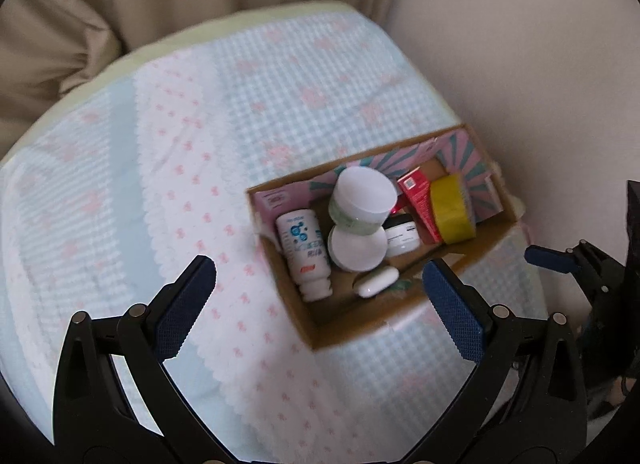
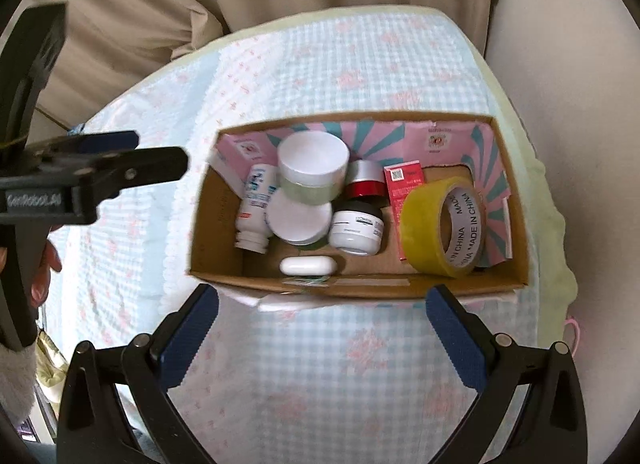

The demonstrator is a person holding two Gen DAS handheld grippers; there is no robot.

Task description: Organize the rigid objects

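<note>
A cardboard box (image 2: 360, 284) (image 1: 344, 328) stands on the checked cloth and holds several items: a white bottle (image 1: 304, 252) (image 2: 256, 204) lying down, a green jar with a white lid (image 1: 362, 200) (image 2: 314, 172) resting on a second white-lidded jar (image 2: 298, 220), a small white jar (image 2: 356, 228), a red-lidded jar (image 2: 364, 184), a red carton (image 1: 418, 200) (image 2: 402, 184), a yellow tape roll (image 1: 452, 210) (image 2: 444, 224) and a white oval case (image 1: 378, 282) (image 2: 307, 265). My left gripper (image 1: 320, 288) is open and empty, above the box's near left corner. My right gripper (image 2: 322, 312) is open and empty, just in front of the box.
The surface is covered with a light blue and pink patterned cloth (image 1: 160, 168) (image 2: 320, 364). Beige curtains (image 2: 240, 4) hang behind it and a pale wall (image 1: 540, 64) lies to the right. The left gripper also shows in the right wrist view (image 2: 108, 160), at the left.
</note>
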